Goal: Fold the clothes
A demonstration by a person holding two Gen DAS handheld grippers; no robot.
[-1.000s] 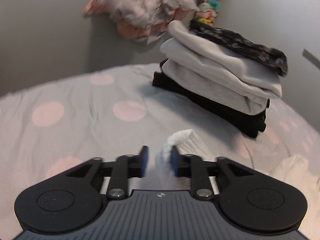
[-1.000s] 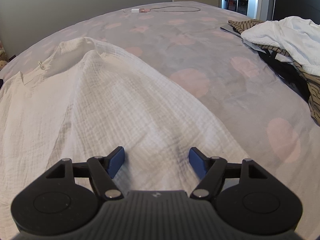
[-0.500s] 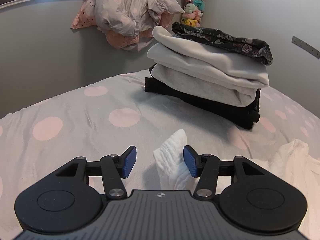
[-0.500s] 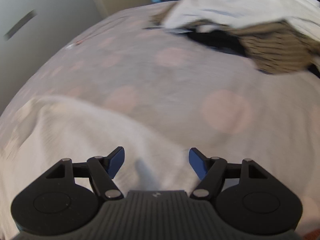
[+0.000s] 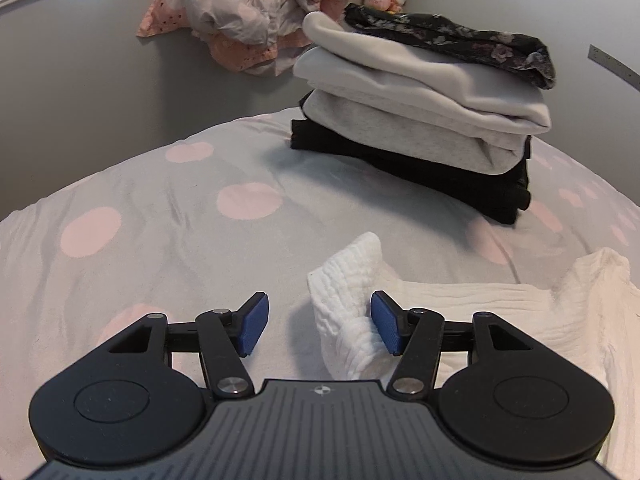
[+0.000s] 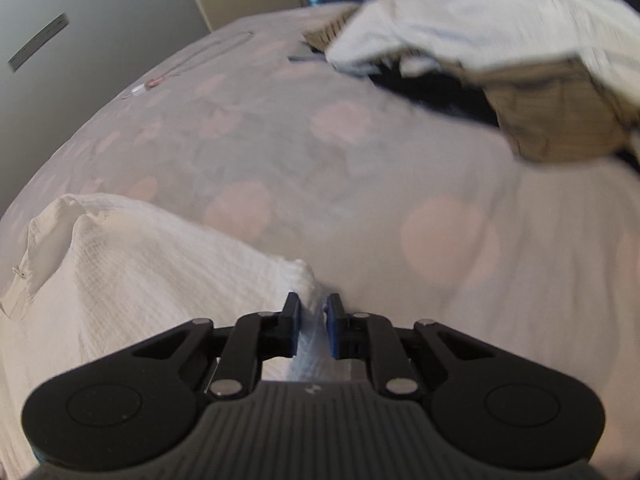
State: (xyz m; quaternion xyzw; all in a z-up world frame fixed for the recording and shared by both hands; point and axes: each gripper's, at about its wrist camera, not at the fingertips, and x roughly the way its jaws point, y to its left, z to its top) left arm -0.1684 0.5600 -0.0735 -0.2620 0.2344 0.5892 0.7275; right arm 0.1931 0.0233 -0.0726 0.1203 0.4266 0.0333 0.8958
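Bed [image 5: 160, 184]: folded stack [image 5: 420, 120] sat done.
Left tool [image 5: 316, 326]: opening, white shirt [image 5: 348, 280] corner loose between.
Right tool [image 6: 312, 330]: closing on shirt edge.
Left: unfolded pile [image 6: 500, 40].

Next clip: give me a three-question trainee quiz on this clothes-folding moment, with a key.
1. True or false: the left gripper pinches the white garment.
2. What lies between the pads of the right gripper? A) white cloth B) a cable C) nothing
3. Fill in: on top of the folded pile lies a dark ______ garment.

Key: 1 false, its jaws are opening and one pad stands clear of the cloth. 2 A, jaws closing on a fold. 3 flowered.
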